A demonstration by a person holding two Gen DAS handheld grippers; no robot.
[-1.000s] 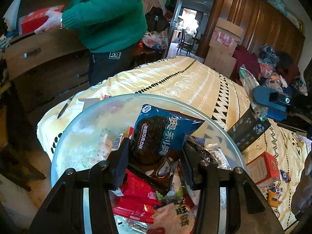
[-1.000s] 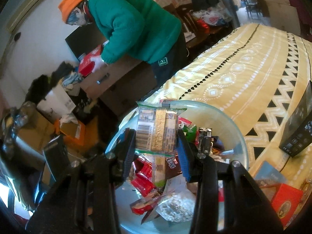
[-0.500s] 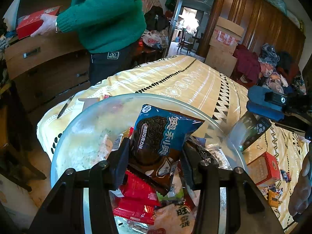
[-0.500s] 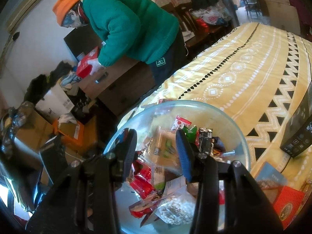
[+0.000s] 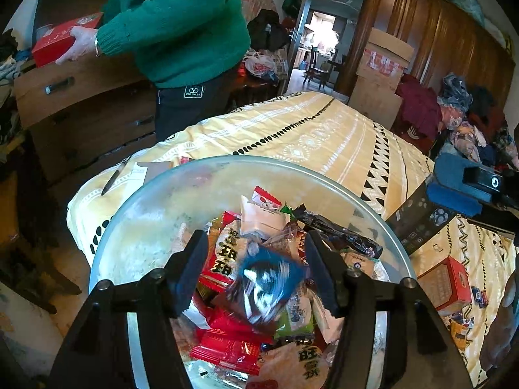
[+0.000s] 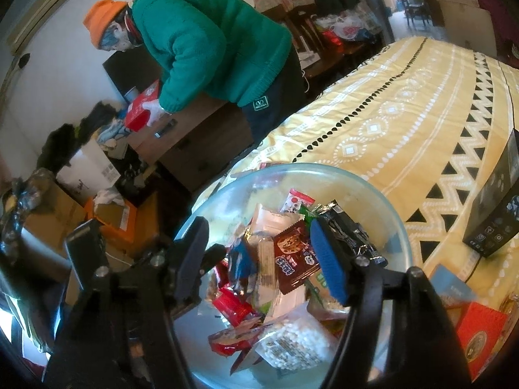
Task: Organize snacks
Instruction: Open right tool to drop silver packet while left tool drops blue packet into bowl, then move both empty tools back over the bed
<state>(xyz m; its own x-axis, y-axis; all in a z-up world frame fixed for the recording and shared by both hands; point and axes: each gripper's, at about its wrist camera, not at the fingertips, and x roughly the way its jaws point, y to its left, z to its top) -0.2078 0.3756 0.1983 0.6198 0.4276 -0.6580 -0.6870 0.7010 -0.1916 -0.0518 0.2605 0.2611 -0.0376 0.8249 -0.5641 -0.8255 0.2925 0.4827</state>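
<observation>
Left wrist: blurred blue cookie packet [image 5: 269, 278] tilts diagonally between spread, empty fingers [image 5: 191, 269] above the bowl [image 5: 155, 207].

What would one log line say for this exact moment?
left gripper: open | right gripper: open | blue packet: blurred, falling into bowl | bowl: full of snacks

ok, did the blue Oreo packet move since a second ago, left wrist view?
Yes. The blue Oreo packet has left the open left gripper and dropped, blurred, lower against the glass bowl rim, onto the snack pile.

Person in green sweater [image 6: 207, 39] w/ red box [image 6: 142, 110] by dresser [image 5: 81, 110]
</observation>
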